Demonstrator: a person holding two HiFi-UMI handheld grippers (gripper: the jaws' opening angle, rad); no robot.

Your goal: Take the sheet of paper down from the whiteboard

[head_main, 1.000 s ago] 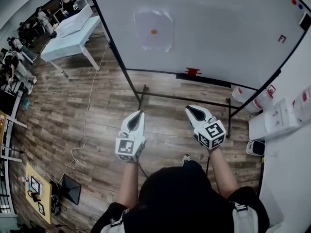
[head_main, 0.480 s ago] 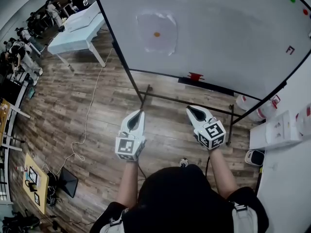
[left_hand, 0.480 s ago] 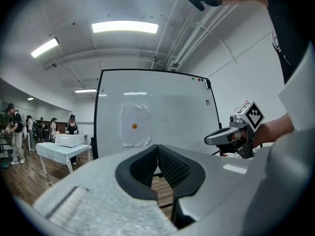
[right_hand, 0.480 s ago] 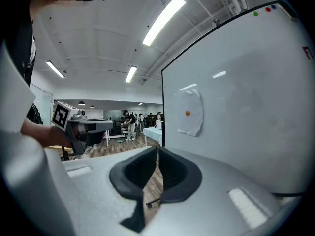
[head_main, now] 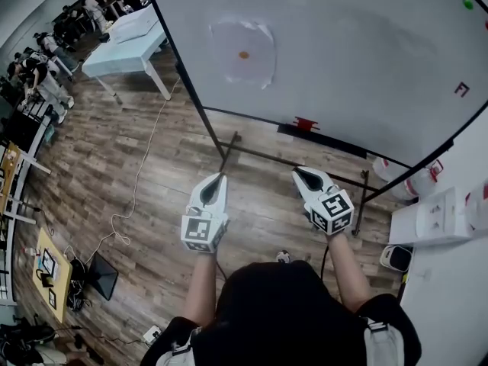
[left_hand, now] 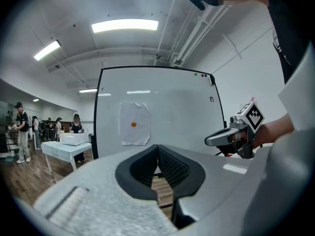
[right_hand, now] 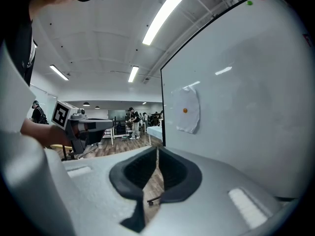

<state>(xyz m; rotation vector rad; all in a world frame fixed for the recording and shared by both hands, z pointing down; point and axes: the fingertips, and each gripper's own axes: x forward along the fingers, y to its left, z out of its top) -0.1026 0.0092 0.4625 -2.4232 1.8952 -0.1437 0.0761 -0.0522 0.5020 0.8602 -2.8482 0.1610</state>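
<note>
Whiteboard nearer, sheet of paper up, wood floor beneath

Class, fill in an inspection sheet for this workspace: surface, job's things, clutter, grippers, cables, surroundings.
Surface: upright black-framed white whiteboard, mostly bare.
Job's things: crumpled white sheet of paper held by a round orange magnet, not yet taken.
Clutter: small red object on the board's lower ledge.
Grippers: left gripper and right gripper both shut, empty, short of the board.
Cables: thin white cable trailing across the wooden floor.
Surroundings: pale blue table, people beyond it.
</note>
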